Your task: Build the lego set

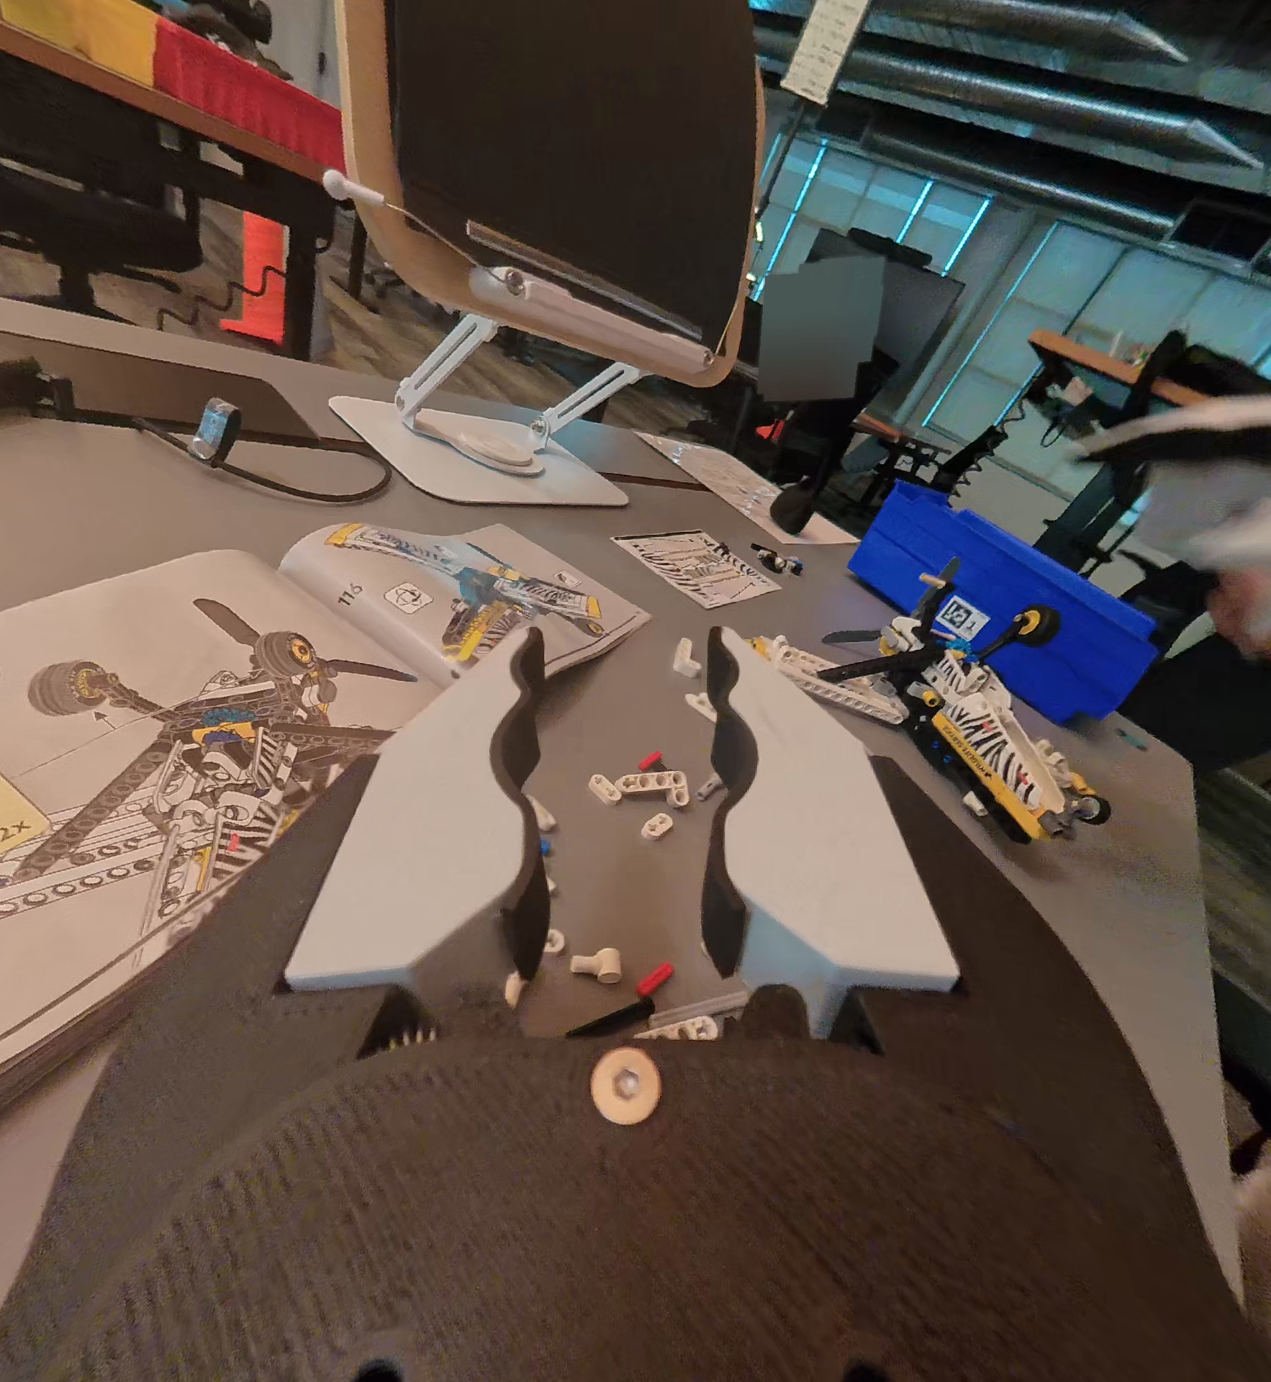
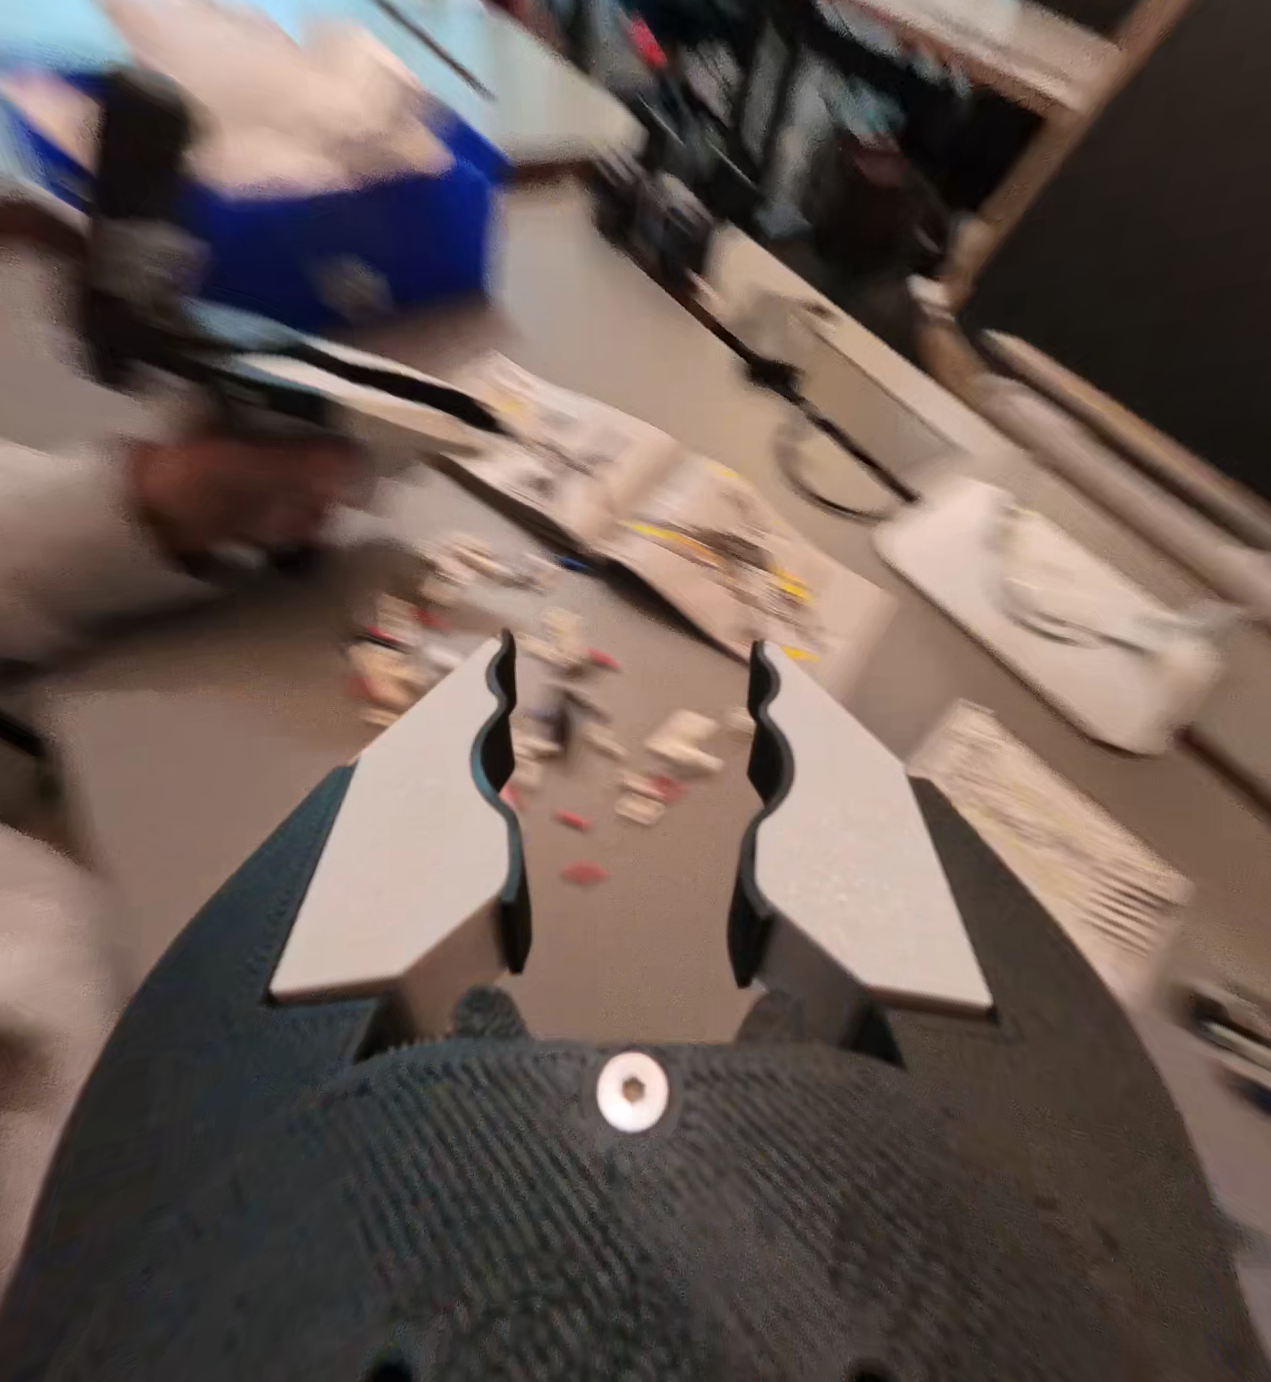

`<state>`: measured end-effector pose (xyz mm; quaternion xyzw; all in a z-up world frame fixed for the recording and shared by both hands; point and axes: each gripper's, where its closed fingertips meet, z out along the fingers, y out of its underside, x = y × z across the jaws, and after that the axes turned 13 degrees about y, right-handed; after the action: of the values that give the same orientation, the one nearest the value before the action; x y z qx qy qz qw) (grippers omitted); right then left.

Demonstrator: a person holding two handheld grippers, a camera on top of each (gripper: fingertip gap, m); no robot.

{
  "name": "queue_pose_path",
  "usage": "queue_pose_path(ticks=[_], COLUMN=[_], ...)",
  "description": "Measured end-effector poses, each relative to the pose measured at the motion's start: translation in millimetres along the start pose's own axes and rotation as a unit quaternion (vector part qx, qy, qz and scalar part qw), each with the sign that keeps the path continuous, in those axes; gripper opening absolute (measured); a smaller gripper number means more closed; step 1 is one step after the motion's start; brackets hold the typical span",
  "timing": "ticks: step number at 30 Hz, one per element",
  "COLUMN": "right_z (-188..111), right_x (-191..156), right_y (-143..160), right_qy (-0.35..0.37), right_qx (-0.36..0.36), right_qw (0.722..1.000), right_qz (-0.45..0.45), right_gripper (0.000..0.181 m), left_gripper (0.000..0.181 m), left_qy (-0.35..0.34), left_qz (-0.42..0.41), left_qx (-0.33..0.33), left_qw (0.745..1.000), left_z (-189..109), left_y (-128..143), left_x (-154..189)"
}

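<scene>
- You are at a grey table (image 1: 131,486) in an open workshop, with desks and shelving in the far background and a tablet on a white stand (image 1: 483,449) at upper centre of the left wrist view.
- Your left gripper (image 1: 625,658) hangs over the loose pieces (image 1: 644,789) at the centre of the frame, its jaws spread and nothing between them.
- Your right gripper (image 2: 629,662) is also spread wide and empty; its view is heavily smeared, so little beyond its fingers can be read, only red and white bits scattered on the table ahead.
- The plane model (image 1: 969,710) lies at centre right of the left view, just in front of the blue bin (image 1: 991,583). It looks largely built: striped body, propeller and at least one wheel are on.
- The open instruction booklet (image 1: 169,710) fills the left of the frame, showing a wheel-fitting step.
- Judging by this, you are near the end; the few small connectors, pins and a black rod still on the table are what remains.
</scene>
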<state>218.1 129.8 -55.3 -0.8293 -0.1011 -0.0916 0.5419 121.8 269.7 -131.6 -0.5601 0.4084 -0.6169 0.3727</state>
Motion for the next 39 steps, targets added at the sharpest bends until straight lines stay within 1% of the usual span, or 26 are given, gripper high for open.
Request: queue_pose_path(ticks=[2,3,6,7,8,9,10,11,12,13,15,16,18,22,24,26,28,31,34,35,39], right_z=[1,5,23,24,22,19,13,6,0,-7,-19,-26,-35,-39,-39,-39,-38,-38,-36,-36,-35], right_x=[-71,-100,-166,-183,-195,-198,-197,-193,-187,-182,-171,-167,-160,-153,-152,-152,-151,-149,-147,-146,-145], right_y=[6,15,42,47,50,51,49,47,46,45,40,36,33,33,33,33,32,32,32,31,31], right_qy=[-0.077,-0.103,-0.146,-0.164,-0.179,-0.18,-0.18,-0.173,-0.17,-0.172,-0.182,-0.188,-0.194,-0.206,-0.208,-0.208,-0.209,-0.21,-0.214,-0.216,-0.219], right_qx=[0.056,0.064,0.068,0.075,0.087,0.103,0.127,0.154,0.176,0.193,0.232,0.252,0.276,0.282,0.282,0.281,0.28,0.279,0.275,0.274,0.272], right_qw=[0.994,0.99,0.983,0.979,0.976,0.976,0.974,0.972,0.969,0.965,0.953,0.945,0.935,0.927,0.926,0.926,0.926,0.924,0.923,0.922,0.92], right_qz=[0.058,0.072,0.087,0.091,0.084,0.071,0.05,0.036,0.034,0.039,0.07,0.086,0.11,0.136,0.14,0.142,0.146,0.155,0.164,0.167,0.176], right_gripper=[0.062,0.063,0.063,0.063,0.064,0.065,0.064,0.058,0.051,0.048,0.043,0.038,0.036,0.037,0.038,0.038,0.039,0.039,0.038,0.038,0.039], left_gripper=[0.052,0.053,0.052,0.049,0.041,0.037,0.037,0.036,0.035,0.034,0.029,0.029,0.028,0.024,0.018,0.023,0.023,0.025,0.034,0.038,0.042], left_qy=[-0.026,-0.041,-0.07,-0.064,-0.051,-0.039,-0.039,-0.038,-0.047,-0.071,-0.125,-0.138,-0.16,-0.181,-0.188,-0.182,-0.182,-0.193,-0.218,-0.218,-0.209], left_qz=[0.018,0.032,0.063,0.054,0.031,-0.004,-0.037,-0.049,-0.042,-0.022,0.018,0.028,0.036,0.021,0.02,0.011,0.014,0.051,0.103,0.113,0.15], left_qx=[-0.024,-0.04,-0.09,-0.108,-0.135,-0.16,-0.171,-0.183,-0.202,-0.228,-0.276,-0.294,-0.322,-0.372,-0.378,-0.386,-0.393,-0.388,-0.396,-0.402,-0.415], left_qw=[0.999,0.998,0.991,0.991,0.989,0.986,0.984,0.981,0.977,0.971,0.953,0.945,0.933,0.91,0.906,0.904,0.901,0.9,0.886,0.882,0.873], left_z=[-4,-7,-17,-18,-17,-14,-9,-3,4,10,21,26,34,35,32,27,21,15,9,9,14], left_y=[3,5,14,19,29,38,42,46,50,55,62,64,65,74,73,74,75,70,65,66,67], left_x=[-10,-16,-30,-30,-26,-22,-19,-14,-13,-17,-32,-38,-49,-64,-67,-63,-63,-71,-87,-90,-94])
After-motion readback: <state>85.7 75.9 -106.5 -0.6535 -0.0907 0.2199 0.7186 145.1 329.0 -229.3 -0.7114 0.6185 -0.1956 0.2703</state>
